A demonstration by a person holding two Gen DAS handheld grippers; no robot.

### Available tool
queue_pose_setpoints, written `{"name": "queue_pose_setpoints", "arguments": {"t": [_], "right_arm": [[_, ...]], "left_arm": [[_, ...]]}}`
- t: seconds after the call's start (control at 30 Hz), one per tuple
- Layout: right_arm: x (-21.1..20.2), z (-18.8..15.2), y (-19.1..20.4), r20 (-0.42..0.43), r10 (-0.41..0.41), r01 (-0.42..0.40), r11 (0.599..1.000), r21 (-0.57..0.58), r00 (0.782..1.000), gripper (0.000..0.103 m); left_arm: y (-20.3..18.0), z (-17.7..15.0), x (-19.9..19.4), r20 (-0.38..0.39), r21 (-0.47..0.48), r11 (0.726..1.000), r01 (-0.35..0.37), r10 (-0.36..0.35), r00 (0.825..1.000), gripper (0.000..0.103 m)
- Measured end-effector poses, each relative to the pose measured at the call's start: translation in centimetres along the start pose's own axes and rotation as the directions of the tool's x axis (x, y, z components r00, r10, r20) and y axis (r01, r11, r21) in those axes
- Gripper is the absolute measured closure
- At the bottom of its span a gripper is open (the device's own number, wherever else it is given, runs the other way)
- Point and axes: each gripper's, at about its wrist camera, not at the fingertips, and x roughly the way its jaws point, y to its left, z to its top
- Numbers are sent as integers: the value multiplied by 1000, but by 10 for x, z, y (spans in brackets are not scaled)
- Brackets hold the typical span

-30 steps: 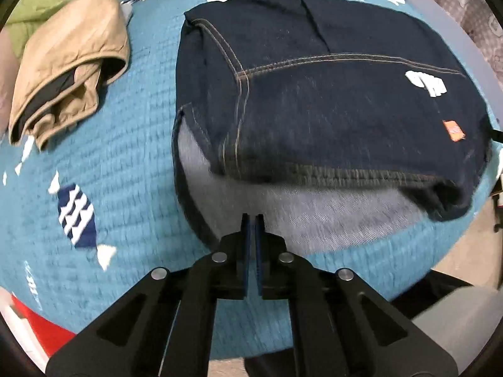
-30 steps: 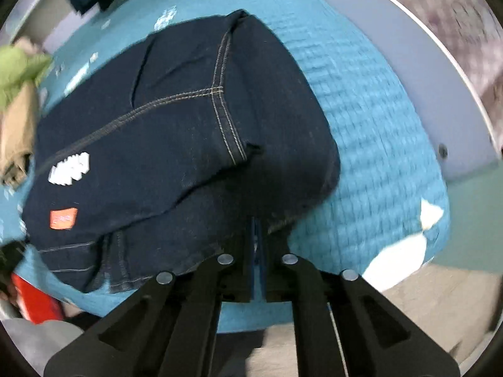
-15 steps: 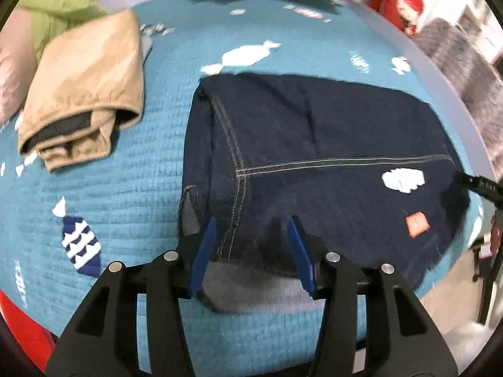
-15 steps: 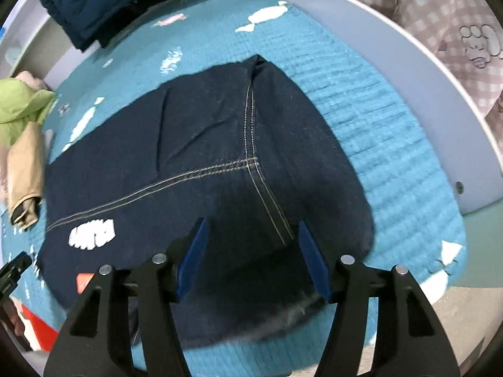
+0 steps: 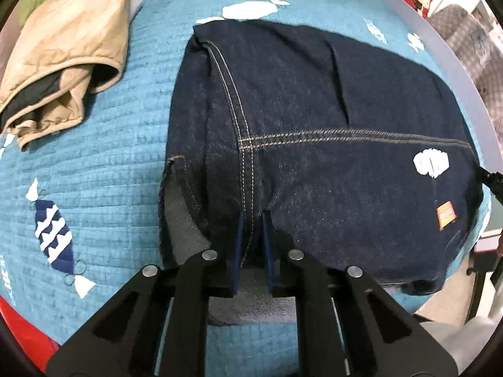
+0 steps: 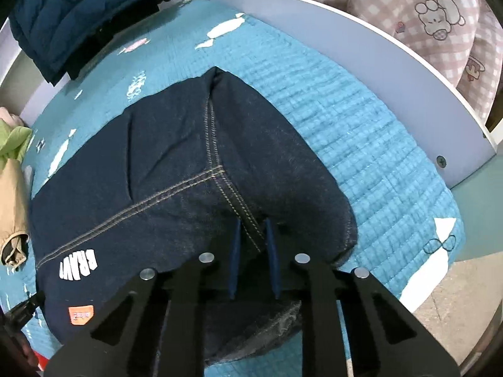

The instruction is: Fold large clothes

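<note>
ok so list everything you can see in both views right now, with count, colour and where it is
jeans: one, dark blue, folded, middle of the quilt, white print and orange tag near one edge
quilt: one, teal with white and navy candy shapes, covering the bed
tan jacket: one, beige with dark lining, folded, far left of the quilt
green garment: one, lime, beyond the tan jacket
puffer jacket: one, navy, at the far end of the bed
bed rail: one, white, along the quilt's far side
checked fabric: one, pink and white, behind the rail
left gripper: black, blue pads, closing on the jeans' near edge
right gripper: same, closing on the jeans' near edge
</note>
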Motion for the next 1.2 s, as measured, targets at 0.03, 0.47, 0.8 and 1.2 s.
{"name": "queue_pose_setpoints", "arguments": {"t": [0.03,0.47,0.8,1.2], "right_arm": [[8,-2,-2,-10,5,-5,1000,1,1000,88],[-67,-12,82,-18,274,-270,932,-242,962,85],[5,-60,148,-351,185,-317,874,-369,918,87],[6,-55,146,-413,210,-361,872,-332,886,87]], "left_arm": [[3,0,6,0,-16,1000,14,-14,1000,91],[-44,-3,-60,112,85,996,32,-42,993,90],[-68,7,17,-209,89,968,233,-210,955,96],[-100,-5,3,-155,327,937,124,-76,985,95]]}}
